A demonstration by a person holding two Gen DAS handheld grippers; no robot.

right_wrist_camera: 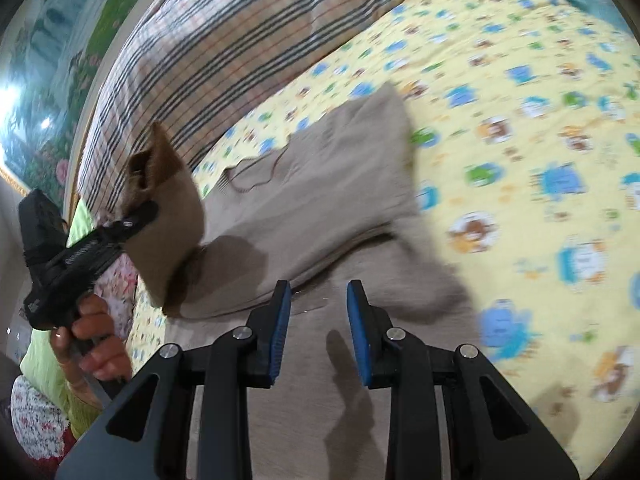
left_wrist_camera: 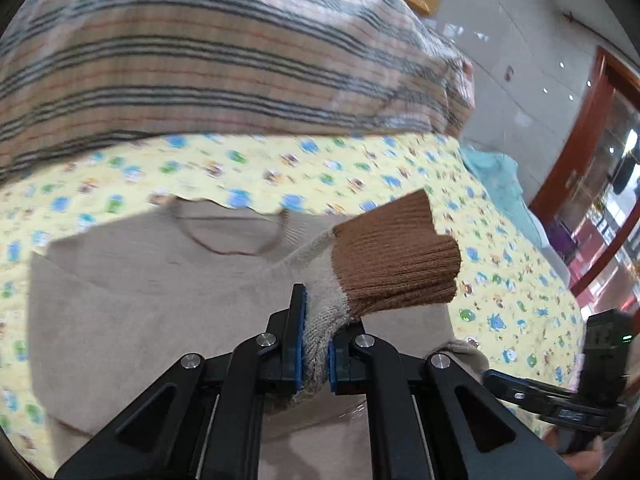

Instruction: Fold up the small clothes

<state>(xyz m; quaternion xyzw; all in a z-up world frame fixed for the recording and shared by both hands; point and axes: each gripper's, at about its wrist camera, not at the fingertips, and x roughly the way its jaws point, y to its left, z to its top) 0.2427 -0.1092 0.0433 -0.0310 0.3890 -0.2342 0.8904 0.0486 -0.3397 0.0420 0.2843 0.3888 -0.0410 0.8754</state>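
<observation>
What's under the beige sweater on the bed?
The sweater lies on a yellow cartoon-print sheet, which shows all round it. Whatever is directly beneath its body is covered. The left gripper holds its brown-cuffed sleeve up.

Left tongs [left_wrist_camera: 316, 344] clamped on sleeve [left_wrist_camera: 396, 264] — right tongs [right_wrist_camera: 318, 328] parted, empty.

Two wrist fisheye cameras are looking down at one bed.

Each camera is sitting behind its own fingers, facing forward and downward at close range. Both views are sharing the beige sweater [left_wrist_camera: 160, 300], the yellow printed sheet [right_wrist_camera: 520, 140] and the striped blanket [left_wrist_camera: 200, 60]; the right camera is also catching the left gripper [right_wrist_camera: 140, 216].
</observation>
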